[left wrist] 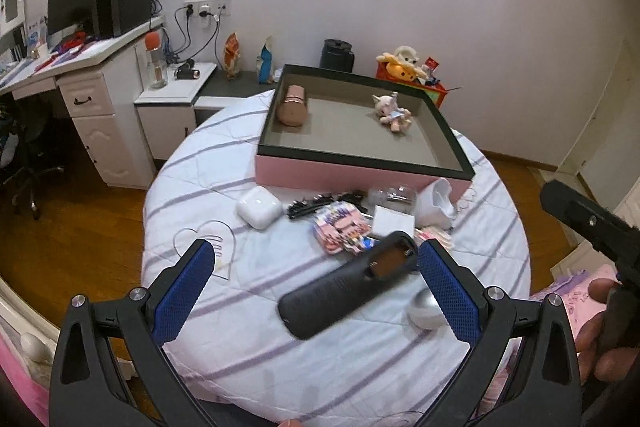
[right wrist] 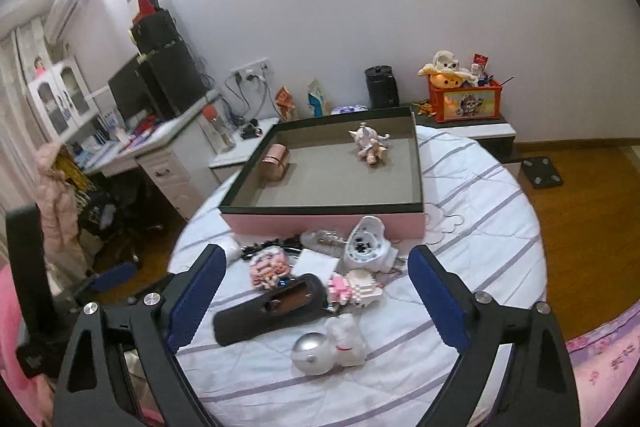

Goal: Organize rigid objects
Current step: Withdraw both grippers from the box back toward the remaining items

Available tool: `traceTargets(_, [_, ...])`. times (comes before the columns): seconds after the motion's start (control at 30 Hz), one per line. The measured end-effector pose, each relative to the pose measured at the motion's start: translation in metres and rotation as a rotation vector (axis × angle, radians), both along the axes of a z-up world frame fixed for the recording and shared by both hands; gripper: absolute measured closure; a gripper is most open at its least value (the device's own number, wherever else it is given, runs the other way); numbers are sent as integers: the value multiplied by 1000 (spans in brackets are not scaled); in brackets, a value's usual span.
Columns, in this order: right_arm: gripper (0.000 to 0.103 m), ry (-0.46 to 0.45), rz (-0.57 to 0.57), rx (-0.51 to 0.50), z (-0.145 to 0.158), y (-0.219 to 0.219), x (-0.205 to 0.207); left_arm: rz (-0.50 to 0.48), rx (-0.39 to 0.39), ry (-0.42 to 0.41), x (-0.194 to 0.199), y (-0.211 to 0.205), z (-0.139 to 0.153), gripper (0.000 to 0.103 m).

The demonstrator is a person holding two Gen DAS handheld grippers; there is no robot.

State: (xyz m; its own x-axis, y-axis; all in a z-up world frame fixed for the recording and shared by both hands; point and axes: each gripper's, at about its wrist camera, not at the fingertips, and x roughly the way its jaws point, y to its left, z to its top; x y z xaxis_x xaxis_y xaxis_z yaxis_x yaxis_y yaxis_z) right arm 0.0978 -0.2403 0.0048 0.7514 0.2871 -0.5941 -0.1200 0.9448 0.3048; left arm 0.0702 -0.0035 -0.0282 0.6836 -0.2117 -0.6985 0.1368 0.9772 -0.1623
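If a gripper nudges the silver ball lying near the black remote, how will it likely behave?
The silver ball looks smooth and round, so it would probably roll across the striped bedsheet rather than slide. It seems to rest against a white figurine, which may stop it on that side. Its glossy surface could slip between flat pads; both grippers, left and right, are open.

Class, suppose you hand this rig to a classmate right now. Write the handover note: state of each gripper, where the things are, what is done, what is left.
Left gripper: open, empty, hovering over the black device on the bed.
Right gripper: open, empty, above the same pile.
Done: the pink box already holds a rose-gold case and a small doll.
Left on the bed in front of the box: black device, white earbud case, silver ball beside a white figurine, pink block toy, white round gadget, sticker pack, black hair clips. Move these into the box.
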Motion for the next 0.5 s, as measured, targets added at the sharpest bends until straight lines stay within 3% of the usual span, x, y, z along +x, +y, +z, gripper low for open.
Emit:
traceTargets(0.13, [8,-13,-10,5,-1,-1,-5,-12,-3,7,-6,-5,-3,0])
traceTargets(0.2, [0,1,-28,-13,-2,1,-7,-9,-2,16,-7,-5,-6,0])
traceTargets(0.5, [0,72,-59,-74,-14,5,-7,24,3,41,-11,4,-24,0])
